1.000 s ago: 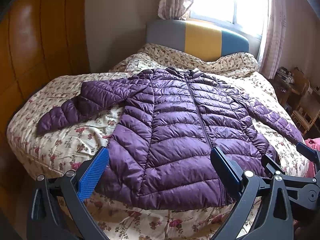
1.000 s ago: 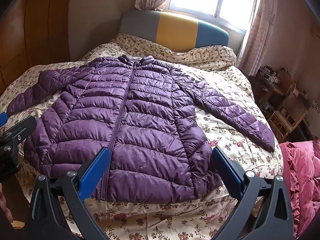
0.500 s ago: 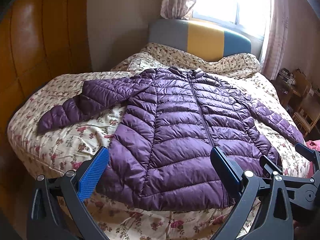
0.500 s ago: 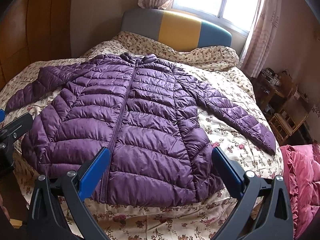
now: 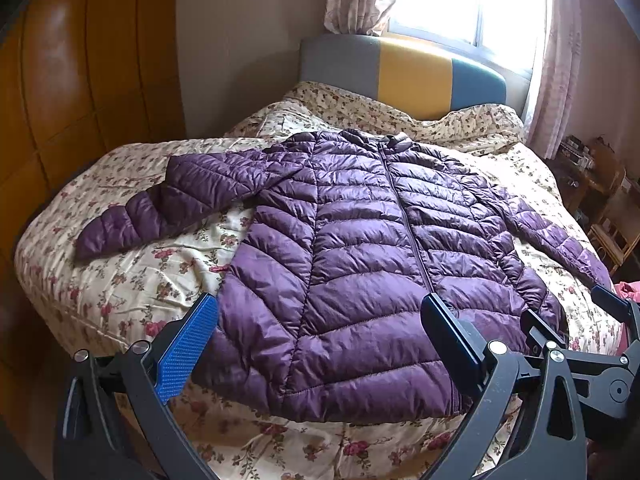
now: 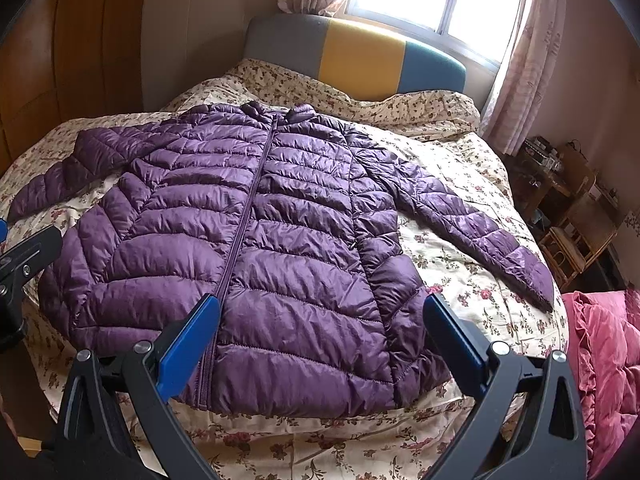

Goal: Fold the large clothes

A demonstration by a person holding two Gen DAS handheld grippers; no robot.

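So a purple puffer jacket (image 5: pixel 360 264) is laid out flat, front side up and zipped shut, on a bed covered with a floral quilt (image 5: pixel 132 280). It's spread straight ahead of both claws, with the hem at the near end and the collar at the far end, toward the grey, yellow and teal headboard (image 5: pixel 400 68).

The left gripper (image 5: pixel 316 332) is held just short of the hem, its jaws spread wide and nothing pinched between them. The blue-padded fingers (image 5: pixel 188 344) are seen framing the lower left half of the jacket, with the zipper line running down toward the right finger. Off to the left and further out, one sleeve (image 5: pixel 168 204) is stretched across the quilt.

The right gripper (image 6: pixel 318 332) is likewise released, jaws wide apart and empty, hovering over the near hem. The zipper is lined up with its left finger, and the right half of the jacket sits between the fingers. The other sleeve (image 6: pixel 472 224) is angled out to the right and ahead of it, cuff resting on the quilt near a pink ruffled blanket (image 6: pixel 600 364).

Each claw can be spotted at the edge of the other's view. No fabric is touched by either, as far as can be made out.
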